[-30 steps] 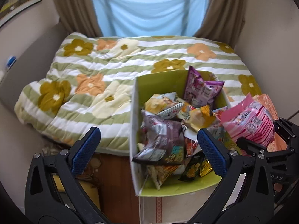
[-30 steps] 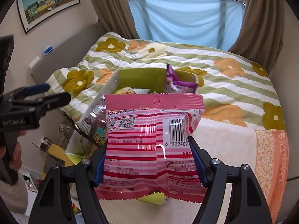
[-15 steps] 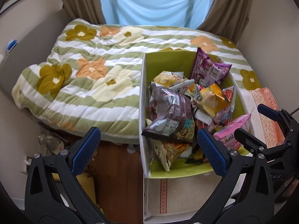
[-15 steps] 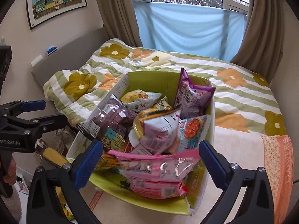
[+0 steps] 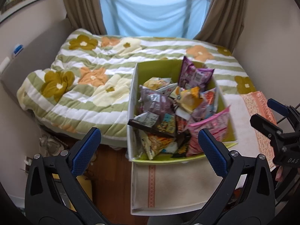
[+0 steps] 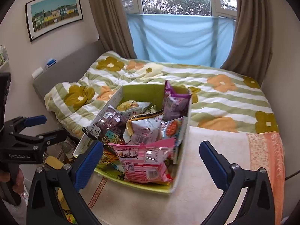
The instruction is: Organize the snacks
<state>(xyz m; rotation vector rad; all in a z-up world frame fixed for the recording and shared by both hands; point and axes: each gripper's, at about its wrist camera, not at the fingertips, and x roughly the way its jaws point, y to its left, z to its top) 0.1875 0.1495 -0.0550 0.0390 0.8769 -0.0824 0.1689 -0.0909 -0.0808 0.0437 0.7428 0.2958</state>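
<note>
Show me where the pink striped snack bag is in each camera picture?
Left wrist view: the pink striped snack bag lies at the near right corner of the green box, right of centre, just above the gripper's right finger.
Right wrist view: the bag sits at the near end of the box, centre, low in the picture.
Shared landmark: the purple bag standing up at the box's far end.

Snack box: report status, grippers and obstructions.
Left gripper open, empty. Right gripper open, empty. Pink snack bag lying in green box, near end. Nothing in the way.
</note>
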